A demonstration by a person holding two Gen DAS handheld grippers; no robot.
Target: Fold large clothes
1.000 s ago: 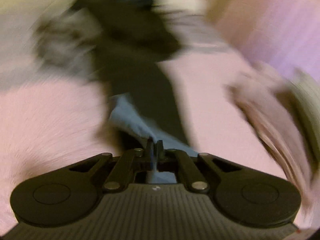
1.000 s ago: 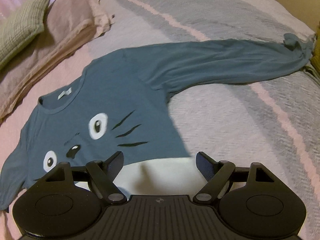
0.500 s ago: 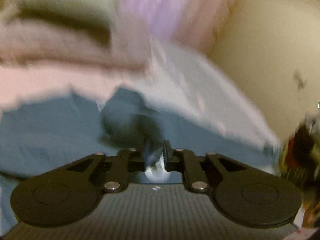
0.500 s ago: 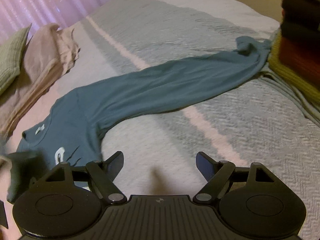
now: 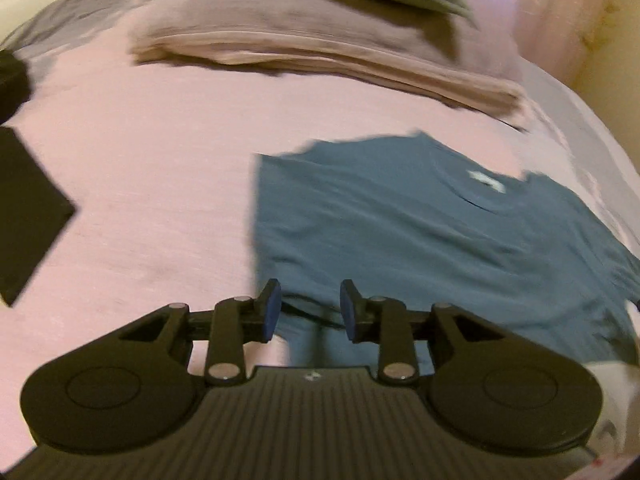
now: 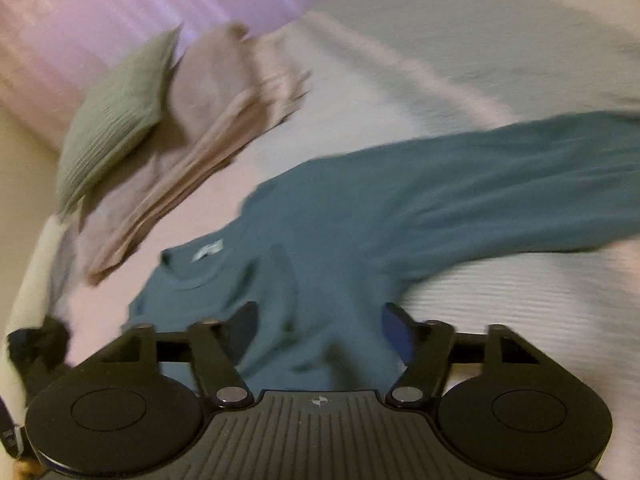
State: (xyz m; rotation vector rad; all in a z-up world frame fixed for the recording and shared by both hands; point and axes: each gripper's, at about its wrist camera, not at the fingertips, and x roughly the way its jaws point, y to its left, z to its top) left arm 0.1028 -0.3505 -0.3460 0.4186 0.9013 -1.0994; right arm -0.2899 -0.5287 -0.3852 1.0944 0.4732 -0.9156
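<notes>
On the bed (image 5: pixel 152 168), a pink sheet covers the near half; in the right wrist view a grey-white textured blanket (image 6: pixel 500 52) with a pale pink stripe covers the far half. Both views are motion-blurred.

Teal long-sleeved shirt (image 5: pixel 400 232) lies flat on the bed, collar toward the pillows, white neck label (image 6: pixel 208 249) showing inside the collar. In the left wrist view its left side ends in a straight vertical edge, with a layer of teal cloth lying over the body. In the right wrist view one sleeve (image 6: pixel 500 176) stretches out to the right across the blanket, reaching the frame edge.

Folded mauve-beige bedding (image 5: pixel 320 52) sits beyond the shirt's collar, apart from it. A green ribbed cushion (image 6: pixel 116 120) leans on top of that bedding. Pink-lit curtain (image 6: pixel 100 12) stands behind the bed.

A flat black object (image 5: pixel 28 216) lies on the pink sheet at the left edge of the left wrist view; cannot tell what it is.

Left gripper (image 5: pixel 307 311): jaws have just been opening, now parted by a narrow gap, blue pads visible, nothing pinched. It hovers over the shirt's lower left part, teal cloth seen through the gap.

Right gripper (image 6: pixel 320 332): jaws have just been closing, yet stand well spread, with nothing pinched. It is over the shirt's body near the shoulder of the outstretched sleeve; cannot tell whether the fingertips touch the cloth.
</notes>
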